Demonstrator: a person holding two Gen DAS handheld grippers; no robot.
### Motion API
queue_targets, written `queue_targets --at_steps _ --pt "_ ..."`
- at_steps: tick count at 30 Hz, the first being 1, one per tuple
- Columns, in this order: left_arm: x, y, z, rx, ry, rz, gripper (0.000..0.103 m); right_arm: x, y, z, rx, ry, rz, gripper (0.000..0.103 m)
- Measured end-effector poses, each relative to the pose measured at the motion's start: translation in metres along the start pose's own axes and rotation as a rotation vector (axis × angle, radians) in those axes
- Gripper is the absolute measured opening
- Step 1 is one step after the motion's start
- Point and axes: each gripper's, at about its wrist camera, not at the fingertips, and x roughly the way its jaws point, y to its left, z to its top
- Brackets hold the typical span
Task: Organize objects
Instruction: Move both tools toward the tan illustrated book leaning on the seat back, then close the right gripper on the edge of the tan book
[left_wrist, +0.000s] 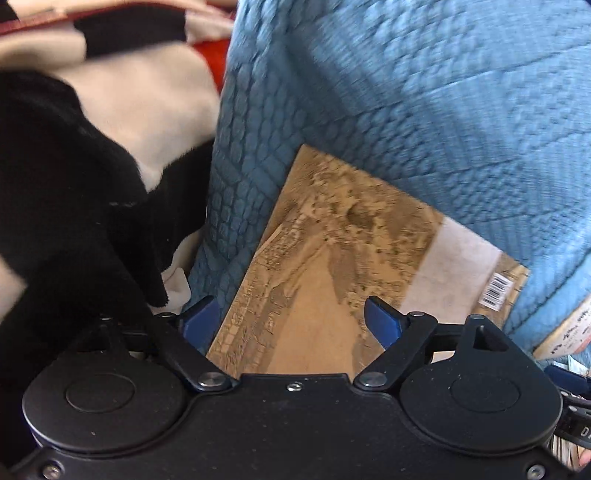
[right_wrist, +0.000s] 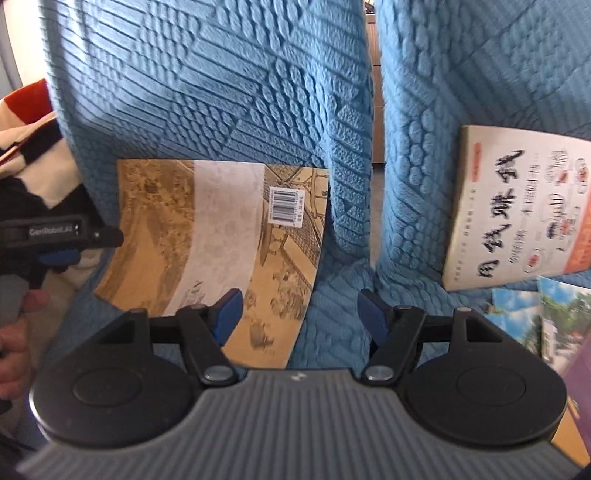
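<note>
Tan book (left_wrist: 332, 258) on blue cover (left_wrist: 406, 110), between left tool (left_wrist: 291, 317) tips

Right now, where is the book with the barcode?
The book with the barcode lies on the blue quilted cover, left of centre in the right wrist view, under the left hand-held gripper, left of the white book.

A home: blue quilted sofa cushions (right_wrist: 221, 92), a fleece blanket (left_wrist: 92, 129).

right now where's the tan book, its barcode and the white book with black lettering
tan book (right_wrist: 155, 236), right wrist view, left part of cover
barcode (right_wrist: 285, 206), right wrist view, sticker centre
white book (right_wrist: 498, 206), right wrist view, cover lettering
</note>
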Motion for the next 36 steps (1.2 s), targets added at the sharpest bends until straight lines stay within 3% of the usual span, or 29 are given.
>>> queue_targets --at_steps 9,16,24,26,29,36 --pt "0.044 0.011 0.013 0.035 0.040 0.000 0.082 0.048 -0.006 0.008 0.019 0.030 0.012 0.070" --pt "0.063 0.019 0.014 -0.005 0.081 -0.045 0.076 0.075 -0.008 0.009 0.053 0.039 0.047 0.070" --pt "0.065 0.021 0.015 0.017 0.083 -0.062 0.073 0.083 -0.011 0.017 0.114 0.007 0.107 0.083" --pt "0.066 0.019 0.014 0.019 0.081 -0.063 0.073 0.083 -0.011 0.018 0.129 0.005 0.120 0.083" --pt "0.065 0.013 0.012 0.016 0.079 -0.064 0.072 0.076 -0.016 0.020 0.151 0.005 0.216 0.081" --pt "0.053 0.016 0.008 -0.003 0.083 -0.097 0.072 0.050 -0.041 0.027 0.249 -0.025 0.336 0.081"
